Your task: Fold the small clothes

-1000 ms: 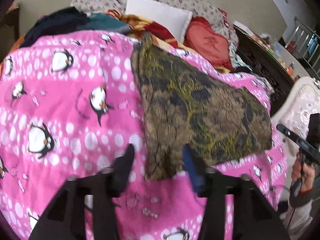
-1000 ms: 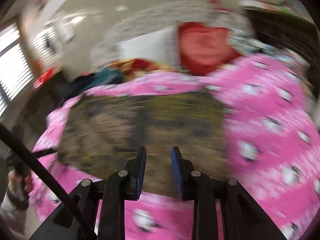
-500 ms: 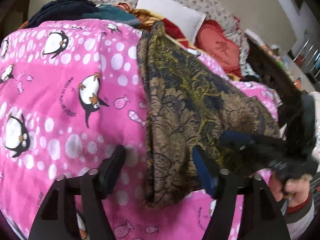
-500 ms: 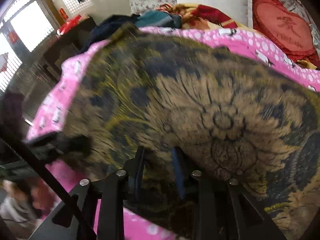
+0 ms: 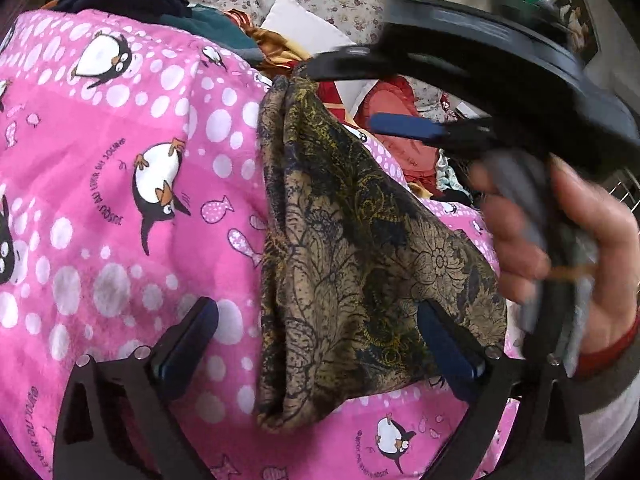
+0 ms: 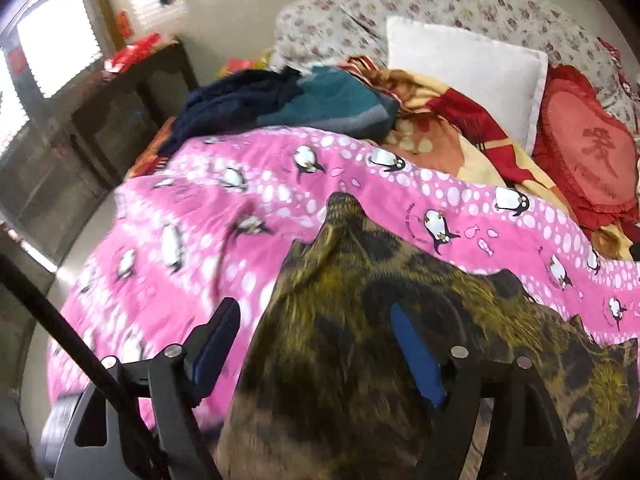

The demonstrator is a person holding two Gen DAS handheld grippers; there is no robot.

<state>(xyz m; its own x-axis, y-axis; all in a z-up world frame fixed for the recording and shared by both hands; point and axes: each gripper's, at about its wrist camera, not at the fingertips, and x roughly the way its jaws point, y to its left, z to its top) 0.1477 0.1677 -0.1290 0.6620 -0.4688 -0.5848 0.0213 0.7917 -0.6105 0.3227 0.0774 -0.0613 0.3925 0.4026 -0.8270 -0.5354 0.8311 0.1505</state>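
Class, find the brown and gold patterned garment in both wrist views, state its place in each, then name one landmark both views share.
Left wrist view: brown patterned garment runs from upper centre to bottom centre on the pink penguin blanket.
Right wrist view: garment fills the lower centre and right.
Shared landmark: white pillow.

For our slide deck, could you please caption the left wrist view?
Left gripper opening astride a folded brown patterned garment on a pink penguin blanket.

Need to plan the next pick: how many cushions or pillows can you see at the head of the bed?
2. A white pillow leans against the floral headboard, and a red heart-shaped cushion sits right of it. The heaped clothes may hide more.
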